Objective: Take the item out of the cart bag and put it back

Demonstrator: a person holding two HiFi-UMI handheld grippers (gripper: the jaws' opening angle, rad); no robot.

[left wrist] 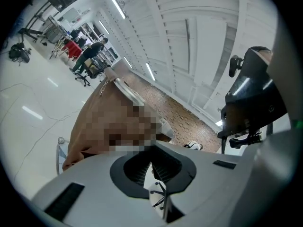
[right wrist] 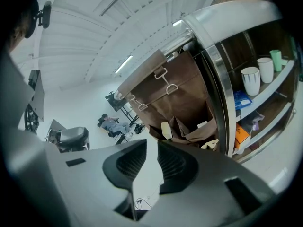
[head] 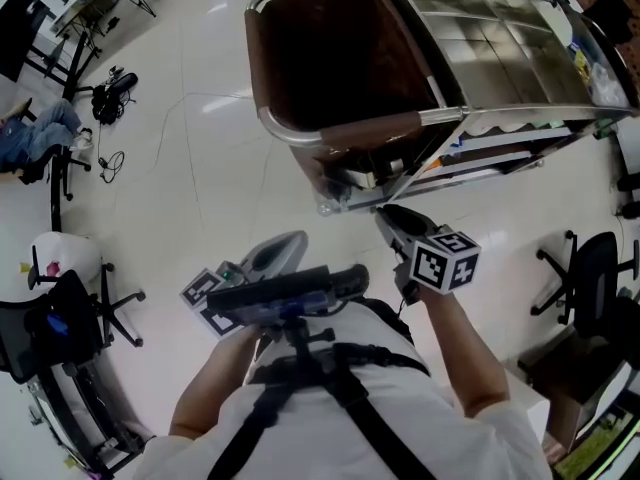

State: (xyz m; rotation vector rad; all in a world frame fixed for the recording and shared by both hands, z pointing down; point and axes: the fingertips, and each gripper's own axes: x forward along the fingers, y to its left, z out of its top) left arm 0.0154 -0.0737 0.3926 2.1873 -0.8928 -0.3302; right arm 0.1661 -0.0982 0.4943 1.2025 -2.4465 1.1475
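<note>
A brown cart bag (head: 330, 58) hangs open on the end of a metal cart (head: 500, 38). In the right gripper view the bag (right wrist: 175, 98) hangs from clips, with small white items (right wrist: 165, 129) in its lower pockets. My right gripper (head: 388, 218) points at the cart's lower end, short of the bag. Its jaws (right wrist: 151, 148) stand slightly apart with nothing between them. My left gripper (head: 285, 253) is held low by the person's body, away from the cart. The left gripper's fingertips (left wrist: 150, 151) meet and hold nothing. The bag (left wrist: 90, 122) also shows in the left gripper view, partly under a mosaic patch.
The cart's side shelves hold white cups (right wrist: 249, 79), a blue pack (right wrist: 241, 99) and an orange box (right wrist: 240, 134). A black office chair (head: 590, 268) stands to the right, another chair (head: 70, 313) to the left. Cables and gear (head: 110, 93) lie on the white floor at far left.
</note>
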